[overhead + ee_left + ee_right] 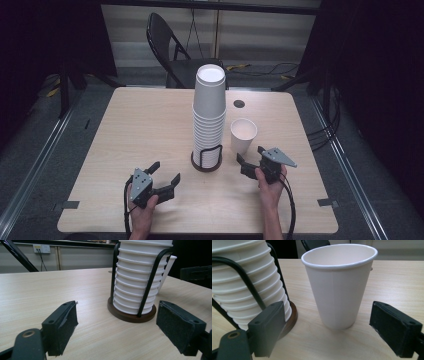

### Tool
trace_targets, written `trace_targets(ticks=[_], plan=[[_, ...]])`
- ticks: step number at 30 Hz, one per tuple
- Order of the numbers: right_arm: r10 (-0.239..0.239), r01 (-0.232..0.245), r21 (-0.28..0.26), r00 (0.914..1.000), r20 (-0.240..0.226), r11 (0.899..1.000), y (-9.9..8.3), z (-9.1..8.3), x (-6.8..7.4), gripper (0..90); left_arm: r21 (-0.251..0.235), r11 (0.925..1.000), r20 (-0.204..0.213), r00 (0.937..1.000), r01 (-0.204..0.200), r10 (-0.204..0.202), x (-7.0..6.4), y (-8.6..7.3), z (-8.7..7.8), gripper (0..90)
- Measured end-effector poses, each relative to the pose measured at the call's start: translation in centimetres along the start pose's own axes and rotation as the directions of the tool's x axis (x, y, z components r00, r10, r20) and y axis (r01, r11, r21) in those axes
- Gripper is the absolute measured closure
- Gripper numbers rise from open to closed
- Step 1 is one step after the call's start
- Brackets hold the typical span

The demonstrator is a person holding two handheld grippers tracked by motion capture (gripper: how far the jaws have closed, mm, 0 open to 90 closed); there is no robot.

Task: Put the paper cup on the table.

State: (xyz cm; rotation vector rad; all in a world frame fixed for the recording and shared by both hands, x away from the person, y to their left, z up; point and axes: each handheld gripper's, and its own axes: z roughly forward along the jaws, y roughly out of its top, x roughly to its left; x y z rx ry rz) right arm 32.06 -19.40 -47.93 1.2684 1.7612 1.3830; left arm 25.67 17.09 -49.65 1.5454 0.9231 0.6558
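On my table (140,125) the tall stack of inverted white cups (209,107) sits in its black wire holder (206,159); I read no print on any cup. The single upright cup (243,135) stands just right of it. My right gripper (250,161) gapes wide near that cup, holding nothing; my left gripper (164,171) likewise.

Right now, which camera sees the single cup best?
The right gripper view: the single cup stands upright, close and whole between its open jaws. The high view shows it small, beside the cup stack. The left gripper view catches just a sliver behind the stack.
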Motion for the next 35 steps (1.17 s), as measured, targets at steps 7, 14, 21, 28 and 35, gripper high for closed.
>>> trace_targets(ticks=[7, 14, 21, 28, 35], plan=[[0.005, -0.004, -0.057, 0.9996, 0.028, 0.998, -0.7, -1.8, 0.8, 12.8, -0.005, 0.9999, -0.004, 0.9999, -0.013, 0.013, -0.1, 0.0, -0.1, 17.0], [-0.013, 0.016, -0.088, 0.9993, 0.036, 0.996, -1.7, -3.0, 2.0, 12.8, 0.043, 0.999, -0.007, 0.9999, 0.008, -0.008, 0.2, 0.2, 0.4, 15.5], [-0.009, 0.015, -0.118, 0.9984, 0.056, 0.993, -2.6, -4.1, 3.2, 12.8, 0.031, 0.9993, -0.011, 0.9997, 0.02, -0.02, 0.2, 0.1, 0.2, 15.5], [-0.014, 0.022, -0.118, 0.9978, 0.066, 0.993, -3.6, -4.2, 4.0, 12.9, 0.002, 0.9997, -0.009, 0.9997, 0.023, -0.023, 0.3, 0.0, 0.0, 15.6], [-0.052, 0.056, -0.064, 0.9967, 0.062, 0.996, -3.5, -4.0, 4.2, 12.8, -0.001, 0.9999, -0.012, 0.9998, 0.016, -0.016, 0.2, 0.0, -0.1, 15.6]])
